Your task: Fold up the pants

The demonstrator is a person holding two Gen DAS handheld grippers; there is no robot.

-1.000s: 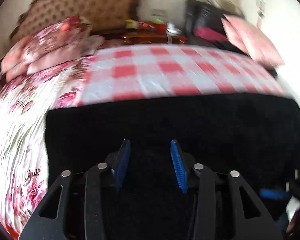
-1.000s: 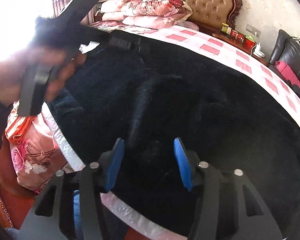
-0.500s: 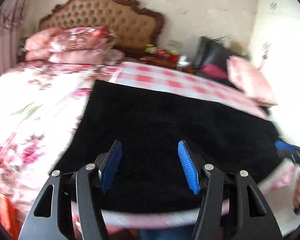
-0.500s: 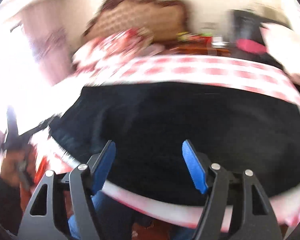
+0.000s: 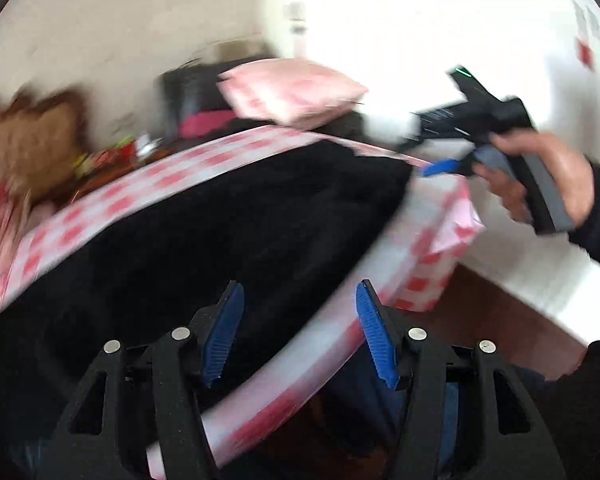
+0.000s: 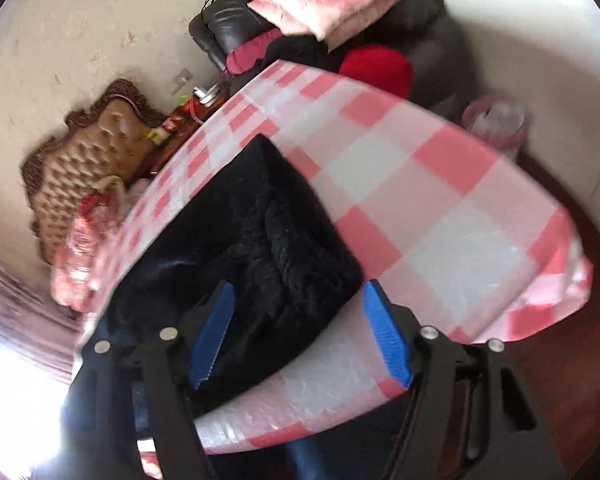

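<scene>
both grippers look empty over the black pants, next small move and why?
Probably bring the right gripper down onto the pants corner below it and close. Its jaws stand open with nothing pinched, as do the left gripper's, and the pants lie flat on the checked sheet.

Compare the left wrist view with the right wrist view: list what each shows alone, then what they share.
Left wrist only: the right gripper in a hand, beyond the pants' far end.
Right wrist only: a red cushion and a pink bin.
Both: black pants on the checked sheet, the headboard, a pink pillow, and open, empty fingers.
</scene>
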